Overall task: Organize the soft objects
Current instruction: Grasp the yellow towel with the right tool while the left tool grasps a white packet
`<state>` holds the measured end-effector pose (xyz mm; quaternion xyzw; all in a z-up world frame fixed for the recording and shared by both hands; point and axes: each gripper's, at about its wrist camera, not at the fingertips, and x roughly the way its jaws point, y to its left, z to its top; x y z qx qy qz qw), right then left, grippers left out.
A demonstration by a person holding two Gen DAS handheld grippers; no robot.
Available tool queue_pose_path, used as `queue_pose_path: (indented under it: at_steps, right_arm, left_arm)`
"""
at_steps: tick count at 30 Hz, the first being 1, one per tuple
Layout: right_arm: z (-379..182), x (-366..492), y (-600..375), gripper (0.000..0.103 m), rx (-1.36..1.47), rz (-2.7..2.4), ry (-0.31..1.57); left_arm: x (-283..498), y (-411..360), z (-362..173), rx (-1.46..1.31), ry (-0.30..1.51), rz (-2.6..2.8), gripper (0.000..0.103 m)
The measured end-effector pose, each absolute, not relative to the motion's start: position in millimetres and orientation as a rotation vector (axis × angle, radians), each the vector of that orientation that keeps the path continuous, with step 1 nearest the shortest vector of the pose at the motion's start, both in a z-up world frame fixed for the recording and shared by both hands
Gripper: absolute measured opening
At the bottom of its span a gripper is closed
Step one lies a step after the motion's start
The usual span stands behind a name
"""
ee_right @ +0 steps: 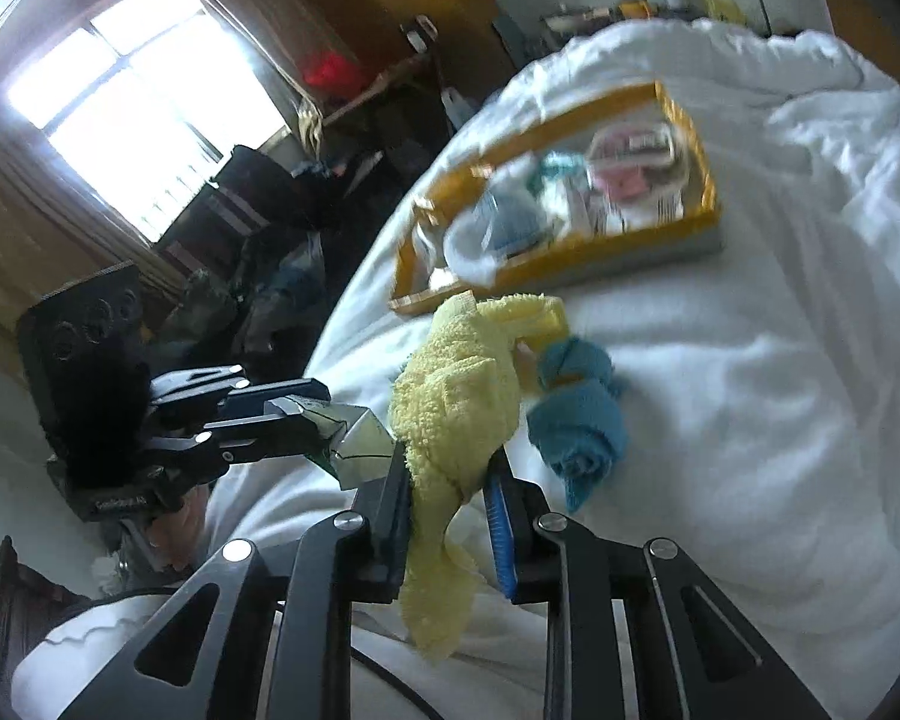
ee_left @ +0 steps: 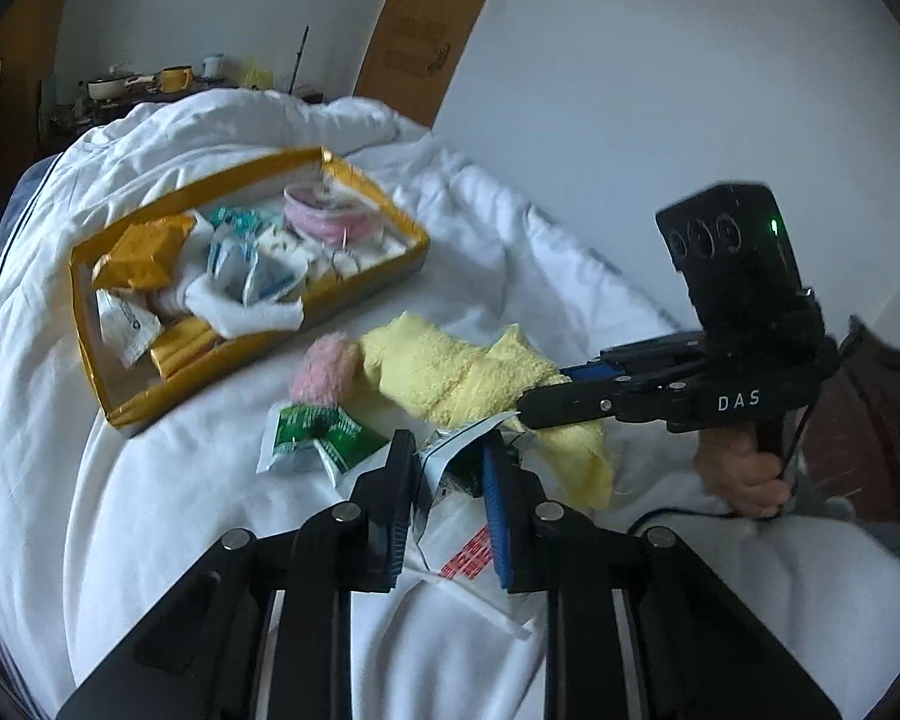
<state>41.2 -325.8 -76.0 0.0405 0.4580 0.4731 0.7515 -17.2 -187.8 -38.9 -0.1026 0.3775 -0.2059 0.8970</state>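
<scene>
On white duvet (ee_left: pixel 150 480), 6 o'clock of tray (ee_left: pixel 120 414) | yellow terry towel (ee_right: pixel 450 402) pinched in right gripper (ee_right: pixel 447 516) | left gripper (ee_left: pixel 447 510) clamped on crinkly foil packet (ee_left: pixel 450 468) | rolled blue cloth (ee_right: pixel 576 420) at towel's 3 o'clock | fuzzy pink puff (ee_left: pixel 324 366) at towel's 9 o'clock

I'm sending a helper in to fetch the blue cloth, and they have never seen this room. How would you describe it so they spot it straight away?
On the white duvet, find the gold-rimmed tray of small items. Nearer than it lies a yellow towel, pinched in the right gripper. The blue cloth lies against that towel's right side, the only blue rolled-up bundle outside the tray.
</scene>
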Motion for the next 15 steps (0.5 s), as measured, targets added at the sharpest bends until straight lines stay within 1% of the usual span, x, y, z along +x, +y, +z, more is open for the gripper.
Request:
queue_pose_path:
  at_steps: [6,10,15]
  right_arm:
    - [-56.3,36.3,-336.6,0.024,0.12,1.045,0.926]
    - [-55.3,38.7,-339.3,0.024,0.119,1.037,0.929]
    - [-56.9,47.3,-340.7,0.024,0.132,1.028,0.935]
  left_arm:
    - [-26.0,-175.9,-20.2,-0.286,0.698,-0.46,0.021]
    - [-27.1,-167.7,-14.2,-0.318,0.656,-0.418,0.021]
    - [-18.2,-151.9,-19.4,-0.394,0.655,-0.347,0.021]
